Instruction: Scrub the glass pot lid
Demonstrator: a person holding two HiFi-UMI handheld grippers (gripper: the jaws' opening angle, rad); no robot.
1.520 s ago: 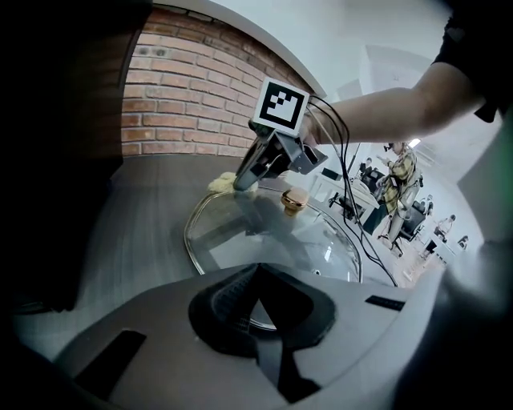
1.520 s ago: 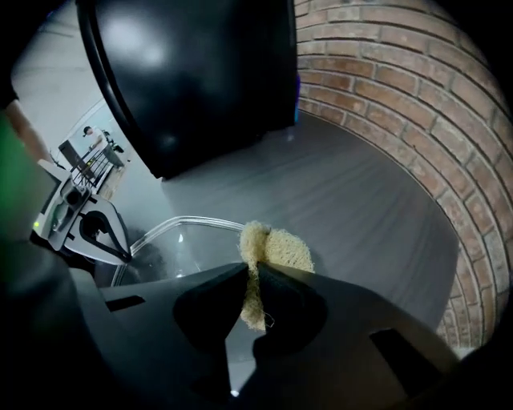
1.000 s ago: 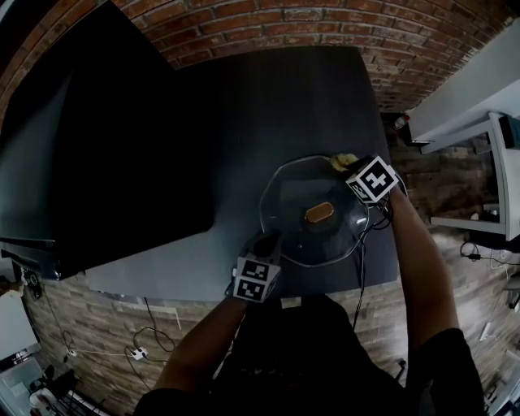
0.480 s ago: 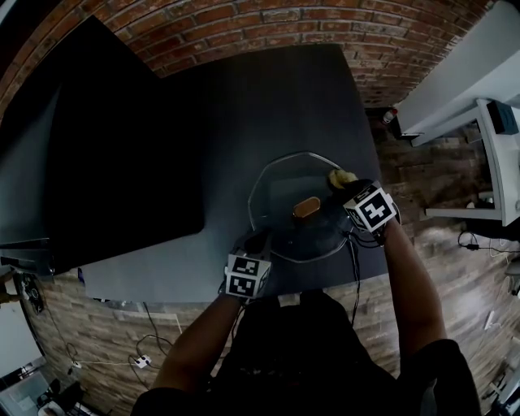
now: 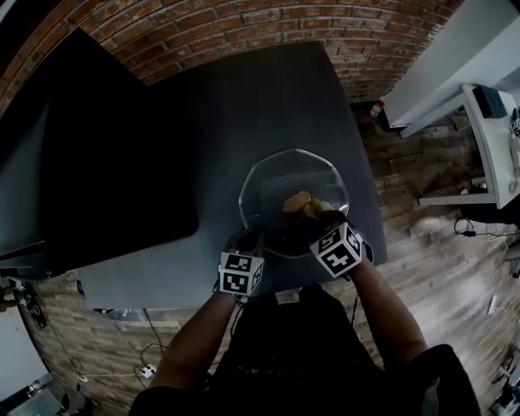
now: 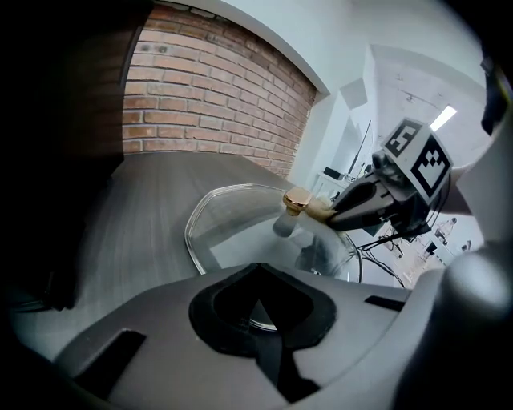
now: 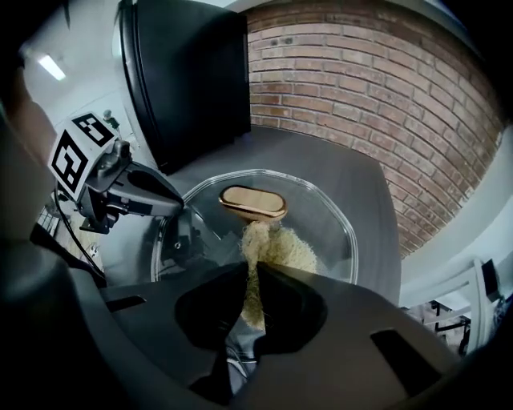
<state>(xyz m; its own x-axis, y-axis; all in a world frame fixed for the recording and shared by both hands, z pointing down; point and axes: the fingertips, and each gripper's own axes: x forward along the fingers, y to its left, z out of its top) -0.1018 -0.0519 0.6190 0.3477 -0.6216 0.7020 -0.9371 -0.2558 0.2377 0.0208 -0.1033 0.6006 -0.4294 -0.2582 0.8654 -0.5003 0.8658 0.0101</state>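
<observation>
Your round clear glass pot lid (image 5: 276, 175) sat near the dark grey bench's (image 5: 244, 97) front edge. The left gripper (image 5: 253, 239) clamped its rim, and the right gripper (image 7: 255, 278) pinched a pale fibrous scrubber (image 7: 276, 244) beside the gold knob (image 7: 252, 202). Light, circling pressure was needed.

The glass pot lid (image 5: 272, 175) is lying on the table (image 5: 244, 106), close to its near edge; the knob (image 5: 296, 201) is sitting at the lid's middle; the left gripper (image 5: 250, 240) is clamping the lid's near-left rim; the right gripper (image 5: 323, 218) is standing over the near-right part, pinching a scrubber (image 7: 276, 248) that is resting on the glass just beside the knob; a panel (image 5: 106, 146) is standing well to the lid's left; a brick wall (image 5: 268, 24) is rising behind the table.
</observation>
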